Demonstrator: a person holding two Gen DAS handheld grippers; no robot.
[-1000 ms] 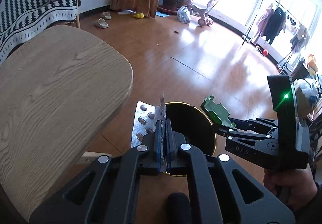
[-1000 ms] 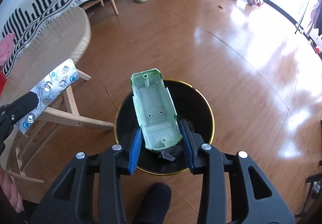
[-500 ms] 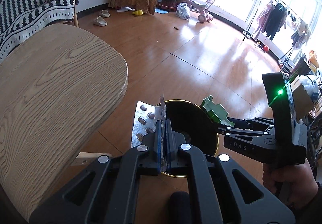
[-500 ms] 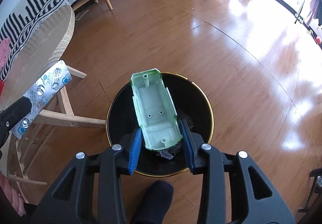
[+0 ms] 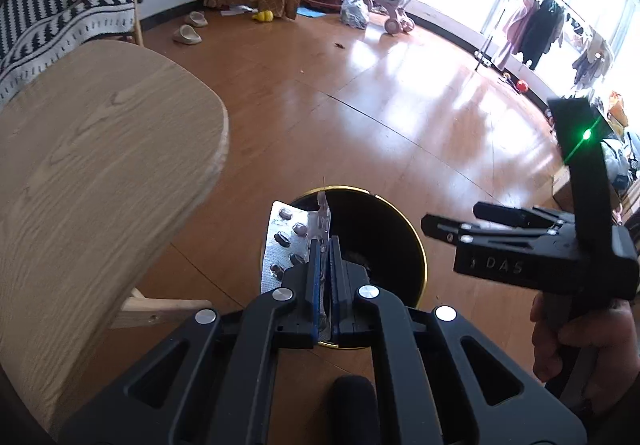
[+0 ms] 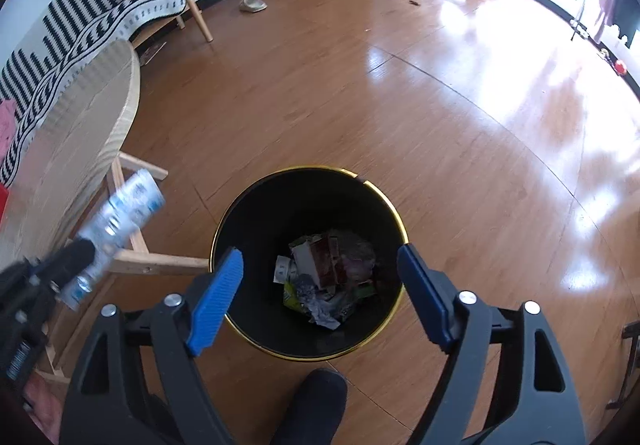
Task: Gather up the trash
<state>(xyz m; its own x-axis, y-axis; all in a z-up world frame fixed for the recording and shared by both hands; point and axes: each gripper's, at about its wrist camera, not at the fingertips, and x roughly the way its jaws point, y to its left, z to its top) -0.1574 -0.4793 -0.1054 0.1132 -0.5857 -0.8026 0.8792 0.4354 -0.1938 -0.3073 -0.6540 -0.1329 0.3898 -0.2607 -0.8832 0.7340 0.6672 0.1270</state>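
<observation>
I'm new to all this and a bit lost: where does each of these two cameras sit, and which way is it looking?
Left wrist: on the left gripper, looking down along shut fingers clamping a pill blister pack; the right gripper and a hand show.
Right wrist: on the right gripper, jaws just opened and empty, looking into the black bin; the left gripper shows.
Both share bin, round table and blister pack.

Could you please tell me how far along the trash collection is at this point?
Done: the right gripper has just opened and is empty above the black bin, which holds crumpled wrappers. In hand: the left gripper is shut on a pill blister pack near the rim. Left: dropping that pack in.
</observation>
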